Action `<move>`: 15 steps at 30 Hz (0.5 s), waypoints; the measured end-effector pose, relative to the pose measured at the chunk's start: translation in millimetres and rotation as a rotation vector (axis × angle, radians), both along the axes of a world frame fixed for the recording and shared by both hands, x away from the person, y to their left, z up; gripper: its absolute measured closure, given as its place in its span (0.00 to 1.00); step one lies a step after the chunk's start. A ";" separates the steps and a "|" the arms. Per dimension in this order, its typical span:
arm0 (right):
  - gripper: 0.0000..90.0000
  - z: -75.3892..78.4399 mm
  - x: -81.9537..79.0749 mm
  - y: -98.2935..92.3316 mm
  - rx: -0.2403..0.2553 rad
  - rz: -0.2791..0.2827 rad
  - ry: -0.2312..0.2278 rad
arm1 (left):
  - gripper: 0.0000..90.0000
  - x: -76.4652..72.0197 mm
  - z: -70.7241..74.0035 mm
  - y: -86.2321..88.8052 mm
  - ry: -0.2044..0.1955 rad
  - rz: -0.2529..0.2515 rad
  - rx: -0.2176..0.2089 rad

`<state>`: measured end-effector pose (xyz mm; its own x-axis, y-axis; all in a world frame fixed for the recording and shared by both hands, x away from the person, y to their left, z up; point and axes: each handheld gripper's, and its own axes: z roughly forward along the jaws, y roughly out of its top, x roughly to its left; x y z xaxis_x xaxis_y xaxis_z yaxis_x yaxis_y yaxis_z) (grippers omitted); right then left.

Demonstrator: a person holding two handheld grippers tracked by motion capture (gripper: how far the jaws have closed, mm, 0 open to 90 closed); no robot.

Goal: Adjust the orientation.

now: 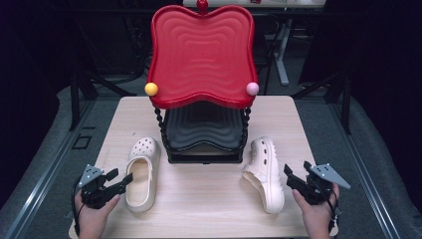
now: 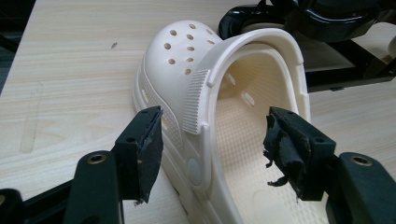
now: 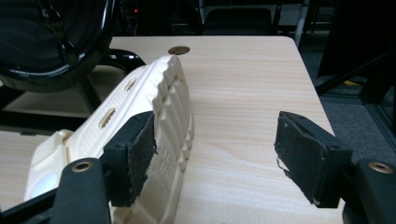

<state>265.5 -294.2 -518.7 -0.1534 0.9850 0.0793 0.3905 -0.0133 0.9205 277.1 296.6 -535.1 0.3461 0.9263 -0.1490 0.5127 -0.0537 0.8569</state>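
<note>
Because both shoes are made of thick foam, they are judged to be light, a bit squashy and not easy to break. The left shoe [image 1: 141, 172] is seen standing upright on the table [image 1: 209, 209], just in front of the left gripper [image 1: 121, 181], whose jaws are wide open with nothing held. In the left gripper view the heel strap [image 2: 261, 56] is seen flipped forward over the opening, and the shoe's side wall [image 2: 180, 140] is seen between the two pads [image 2: 148, 149]. That side wall is judged a good place to be grabbed, since it is thin enough to fit and has a bumpy skin that should not slip. The right shoe [image 1: 263, 172] is seen tipped on its side, near the right gripper [image 1: 294, 178], which is open too and empty. Its ridged sole [image 3: 175, 107] is seen close to one pad. A rack with a red tray [image 1: 201, 55] is seen behind both shoes.
</note>
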 end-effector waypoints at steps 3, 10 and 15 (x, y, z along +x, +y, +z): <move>0.32 -3.6 -1.0 2.0 -0.036 -0.007 0.000 | 0.41 -1.2 -0.1 1.0 -0.005 0.009 0.009; 0.32 -3.6 -2.4 1.2 -0.037 -0.002 -0.019 | 0.44 -2.3 -0.1 5.5 -0.020 0.024 -0.021; 0.36 -8.3 2.1 -1.4 -0.005 0.011 0.010 | 0.47 -3.0 0.2 4.0 -0.047 0.015 -0.013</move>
